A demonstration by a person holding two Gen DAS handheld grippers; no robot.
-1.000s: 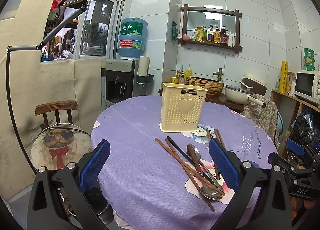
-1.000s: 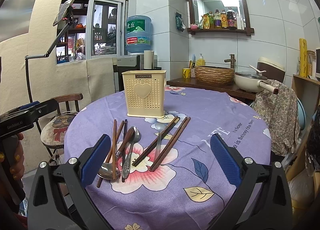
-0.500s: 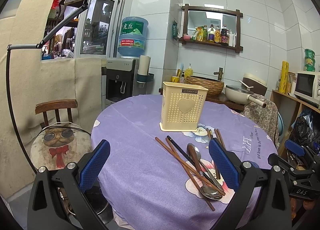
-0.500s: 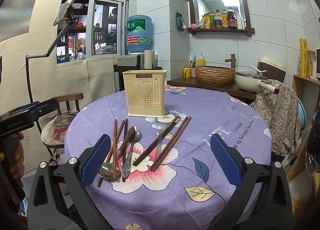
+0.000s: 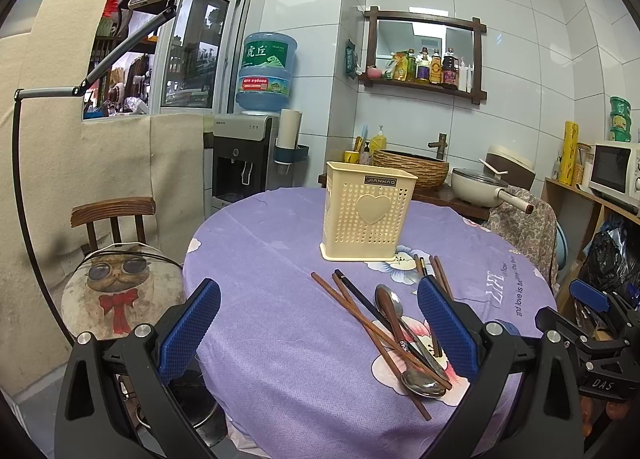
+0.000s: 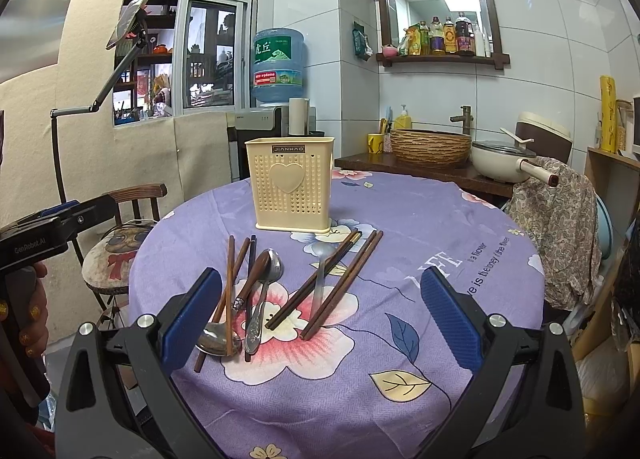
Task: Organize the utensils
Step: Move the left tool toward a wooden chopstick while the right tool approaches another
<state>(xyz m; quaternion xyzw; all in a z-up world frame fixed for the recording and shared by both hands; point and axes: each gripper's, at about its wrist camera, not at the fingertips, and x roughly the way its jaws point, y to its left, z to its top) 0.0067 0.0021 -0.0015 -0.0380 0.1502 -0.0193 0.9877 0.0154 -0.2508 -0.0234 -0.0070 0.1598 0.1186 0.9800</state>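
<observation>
A cream perforated utensil holder (image 5: 369,219) (image 6: 293,185) with a heart on its front stands upright on the round table. In front of it lie loose brown chopsticks (image 6: 341,283) (image 5: 370,333) and metal spoons (image 6: 264,291) (image 5: 408,343), some crossing each other. Another spoon (image 6: 320,279) lies between two chopstick pairs. My left gripper (image 5: 318,323) hovers open near the table's left front, the pile by its right finger. My right gripper (image 6: 320,305) is open above the pile, holding nothing.
The table wears a purple flowered cloth (image 6: 420,243). A wooden chair with a cat cushion (image 5: 116,287) stands at the left. A water dispenser (image 5: 244,155), a counter with a woven basket (image 6: 430,147) and a pot (image 6: 504,161) stand behind. A draped chair (image 6: 560,219) is at the right.
</observation>
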